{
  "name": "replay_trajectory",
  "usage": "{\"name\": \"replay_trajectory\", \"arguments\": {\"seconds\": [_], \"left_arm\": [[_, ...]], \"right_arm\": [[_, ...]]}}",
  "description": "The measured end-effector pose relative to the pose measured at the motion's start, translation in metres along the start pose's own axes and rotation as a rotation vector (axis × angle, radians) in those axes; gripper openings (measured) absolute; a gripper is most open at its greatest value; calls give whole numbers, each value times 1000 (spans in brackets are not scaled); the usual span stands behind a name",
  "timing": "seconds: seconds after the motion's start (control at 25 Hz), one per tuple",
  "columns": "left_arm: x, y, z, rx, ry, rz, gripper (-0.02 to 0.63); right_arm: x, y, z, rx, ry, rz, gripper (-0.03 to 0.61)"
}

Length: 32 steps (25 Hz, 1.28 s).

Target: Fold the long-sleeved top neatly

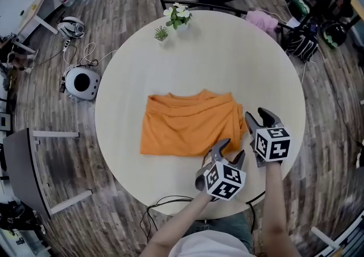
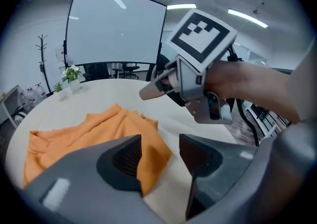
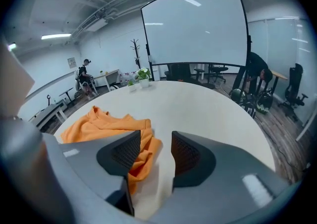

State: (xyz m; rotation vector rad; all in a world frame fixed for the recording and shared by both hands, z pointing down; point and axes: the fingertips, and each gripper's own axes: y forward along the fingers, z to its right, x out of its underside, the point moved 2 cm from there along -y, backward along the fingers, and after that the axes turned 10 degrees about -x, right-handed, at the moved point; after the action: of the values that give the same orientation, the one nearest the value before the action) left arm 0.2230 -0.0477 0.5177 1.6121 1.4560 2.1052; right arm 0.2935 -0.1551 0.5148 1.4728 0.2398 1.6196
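Note:
The orange long-sleeved top [image 1: 190, 125] lies folded into a rough rectangle in the middle of the round table [image 1: 239, 62], with bunched folds along its right edge. My left gripper [image 1: 230, 152] hovers at the top's near right corner, open and holding nothing. In the left gripper view the cloth [image 2: 99, 129] runs under the left jaw of that gripper [image 2: 161, 156]. My right gripper [image 1: 259, 117] stands just right of the top's right edge, open. In the right gripper view its jaws [image 3: 156, 151] straddle bare table beside the cloth's corner [image 3: 94, 124]. The right gripper [image 2: 148, 90] also shows in the left gripper view.
Two small potted plants [image 1: 178, 16] [image 1: 161, 33] stand at the table's far edge. A dark cable [image 1: 165, 202] hangs at the near edge. On the floor to the left sits a round white device [image 1: 82, 82]. Chairs and bags [image 1: 301, 40] ring the far right side.

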Motion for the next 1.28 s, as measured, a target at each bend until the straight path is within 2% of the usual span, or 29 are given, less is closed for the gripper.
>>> {"name": "replay_trajectory", "arguments": {"seconds": [0.12, 0.4, 0.68, 1.04, 1.16, 1.28], "left_arm": [[11, 8, 15, -5, 35, -40, 239], [30, 23, 24, -34, 27, -94, 239], [40, 38, 23, -27, 28, -127, 239], [50, 50, 21, -44, 20, -131, 238], [52, 50, 17, -70, 37, -123, 197], [52, 51, 12, -80, 17, -116, 149]], "right_arm": [[4, 8, 1, -21, 7, -12, 230], [12, 23, 3, -61, 13, -41, 239], [21, 42, 5, -138, 91, -53, 245], [31, 66, 3, -212, 124, -98, 275], [34, 73, 0, -239, 138, -117, 274], [39, 79, -3, -264, 147, -140, 250]]}}
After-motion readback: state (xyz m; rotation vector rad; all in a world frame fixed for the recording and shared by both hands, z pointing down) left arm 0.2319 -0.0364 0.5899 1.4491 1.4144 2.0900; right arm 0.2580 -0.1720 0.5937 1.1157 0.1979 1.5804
